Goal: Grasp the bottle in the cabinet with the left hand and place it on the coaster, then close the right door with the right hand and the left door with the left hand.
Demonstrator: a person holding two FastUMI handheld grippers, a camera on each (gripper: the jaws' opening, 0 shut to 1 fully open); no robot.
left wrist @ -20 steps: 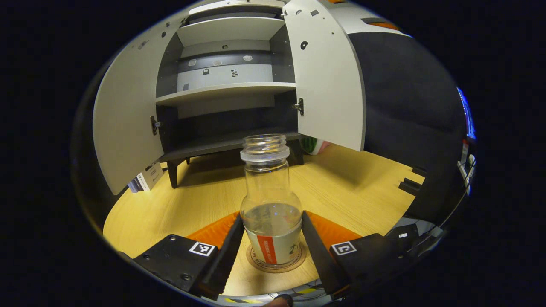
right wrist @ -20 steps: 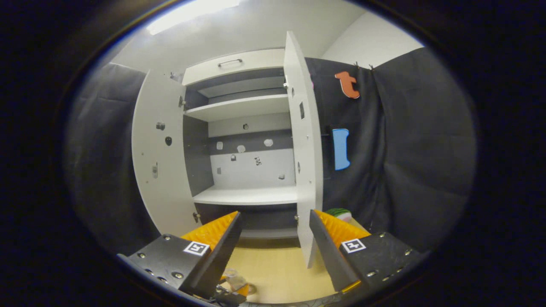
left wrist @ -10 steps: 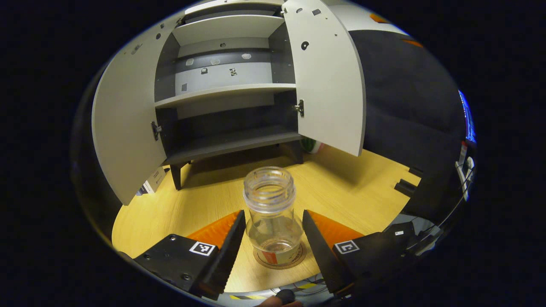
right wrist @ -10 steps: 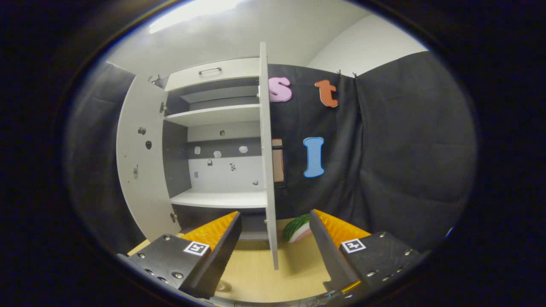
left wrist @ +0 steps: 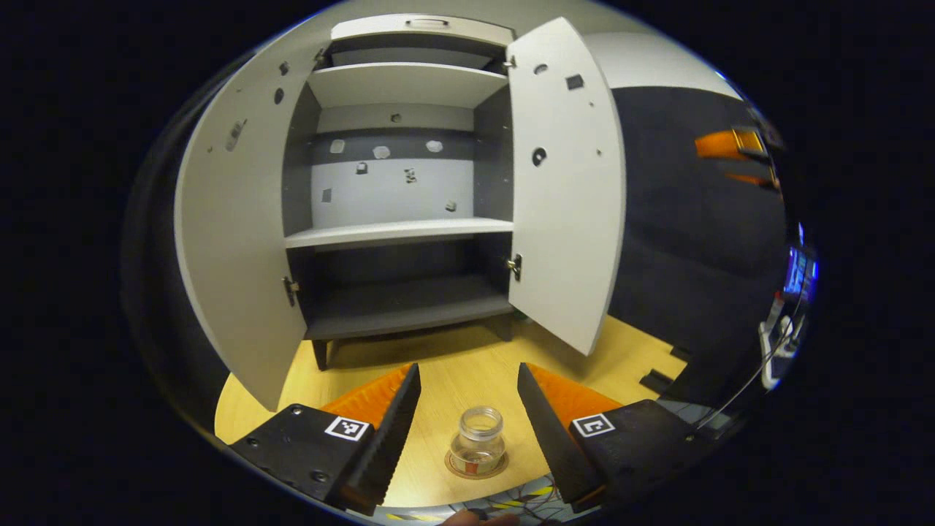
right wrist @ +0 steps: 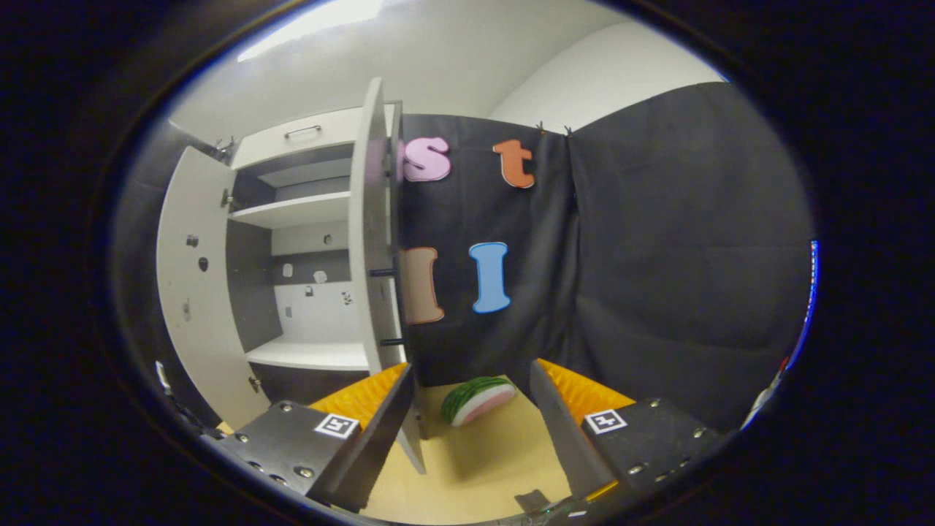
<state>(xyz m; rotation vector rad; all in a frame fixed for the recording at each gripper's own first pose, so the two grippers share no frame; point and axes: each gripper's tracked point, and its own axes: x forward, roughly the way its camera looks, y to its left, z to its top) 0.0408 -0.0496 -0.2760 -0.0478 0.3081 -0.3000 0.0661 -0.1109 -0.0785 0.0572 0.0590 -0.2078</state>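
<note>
The left gripper (left wrist: 467, 409) is pulling up and away from the clear glass bottle with the orange label (left wrist: 478, 449), which a second ago was standing between its fingers and is now sitting small and free at 6 o'clock in the left gripper view, upright on the round cork coaster (left wrist: 476, 467) on the light wooden table (left wrist: 343, 380). Its fingers are spread apart, holding nothing. The placing step therefore looks finished.

The tall white cabinet with grey shelves (left wrist: 398, 234) is standing with both doors open and its shelves bare. The right gripper (right wrist: 471, 416) is swinging round to the outer side of the white right door (right wrist: 372, 241), which a second ago was seen from inside and is now edge-on at 10 o'clock in the right gripper view; its fingers are also apart and empty. A green-and-pink watermelon-slice toy (right wrist: 478, 398) is lying on the table just beyond them. Closing the right door seems to be the step beginning.
</note>
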